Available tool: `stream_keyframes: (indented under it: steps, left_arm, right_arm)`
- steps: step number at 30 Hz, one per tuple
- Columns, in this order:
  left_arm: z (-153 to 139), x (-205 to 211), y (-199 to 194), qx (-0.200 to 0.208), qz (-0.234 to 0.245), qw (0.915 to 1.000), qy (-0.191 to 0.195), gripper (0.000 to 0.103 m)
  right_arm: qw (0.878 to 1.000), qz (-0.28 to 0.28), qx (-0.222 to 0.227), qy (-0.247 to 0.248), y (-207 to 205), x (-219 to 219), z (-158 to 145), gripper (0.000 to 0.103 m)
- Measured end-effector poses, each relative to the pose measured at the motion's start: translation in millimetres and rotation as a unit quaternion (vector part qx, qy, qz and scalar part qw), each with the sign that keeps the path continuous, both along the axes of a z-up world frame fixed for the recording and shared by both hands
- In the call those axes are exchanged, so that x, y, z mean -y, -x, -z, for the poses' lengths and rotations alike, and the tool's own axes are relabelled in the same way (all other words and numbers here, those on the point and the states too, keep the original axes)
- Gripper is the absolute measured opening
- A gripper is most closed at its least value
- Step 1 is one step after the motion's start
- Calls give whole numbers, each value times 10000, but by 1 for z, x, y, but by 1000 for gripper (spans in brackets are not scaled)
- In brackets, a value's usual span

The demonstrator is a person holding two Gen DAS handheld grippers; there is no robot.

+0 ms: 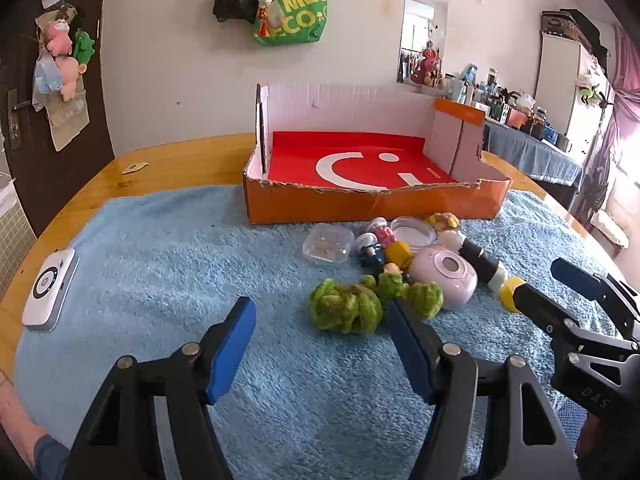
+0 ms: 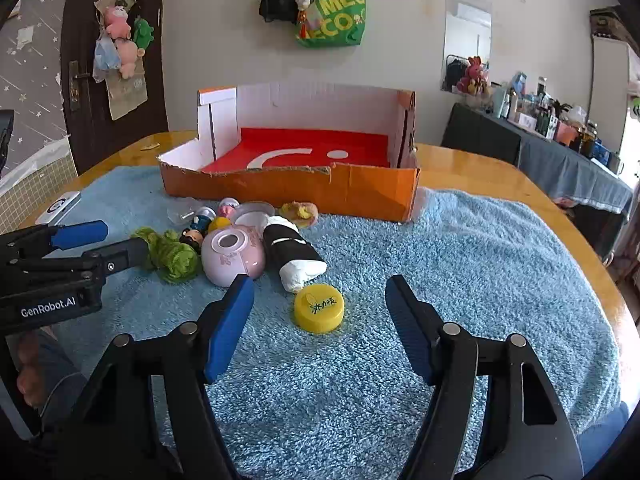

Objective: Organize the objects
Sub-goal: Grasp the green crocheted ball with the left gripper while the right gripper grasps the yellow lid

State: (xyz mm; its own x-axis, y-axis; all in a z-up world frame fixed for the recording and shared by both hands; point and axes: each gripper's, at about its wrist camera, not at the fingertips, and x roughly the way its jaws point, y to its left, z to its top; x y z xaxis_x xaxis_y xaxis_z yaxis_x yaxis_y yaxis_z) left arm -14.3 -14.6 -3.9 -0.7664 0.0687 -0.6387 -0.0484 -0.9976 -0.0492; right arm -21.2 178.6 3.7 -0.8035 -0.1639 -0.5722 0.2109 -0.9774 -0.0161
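Cap (image 2: 319, 307) on towel (image 2: 460, 260), just ahead of right claw (image 2: 320, 320) — open, empty. Left claw (image 1: 320, 344) open too, near green yarn (image 1: 346, 306). Best lowered square over cap, pinched at rim — then into box (image 2: 288, 190).

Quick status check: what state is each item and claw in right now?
Cardboard box: open, nothing inside.
Yellow cap: loose on the towel, top up.
Pink case: lying tilted.
Left claw: open, holding nothing.
Right claw: open, holding nothing.

Small toys (image 2: 224, 240) heaped on blue towel before empty orange box (image 2: 288, 190).
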Motion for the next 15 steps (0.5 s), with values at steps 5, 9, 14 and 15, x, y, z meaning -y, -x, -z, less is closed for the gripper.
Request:
stream_keyframes:
  steps: [5,9,14,15]
  left_arm:
    - [5,4,8,126,62,9999,-44,64]
    - [5,5,13,140,86,9998,-72,64]
    - [7,2,17,153,160,9997,-79,64]
    - [8,1,18,160,168,9997,-86,64]
  right_arm:
    - [9999,9,149,34,7,-1,5,63]
    - [9997,43,235,76,12,-2,9,61]
    - [9994,35,323,105,16,-2,12,59]
    - [9993,29,346,114,17,-2,13,58]
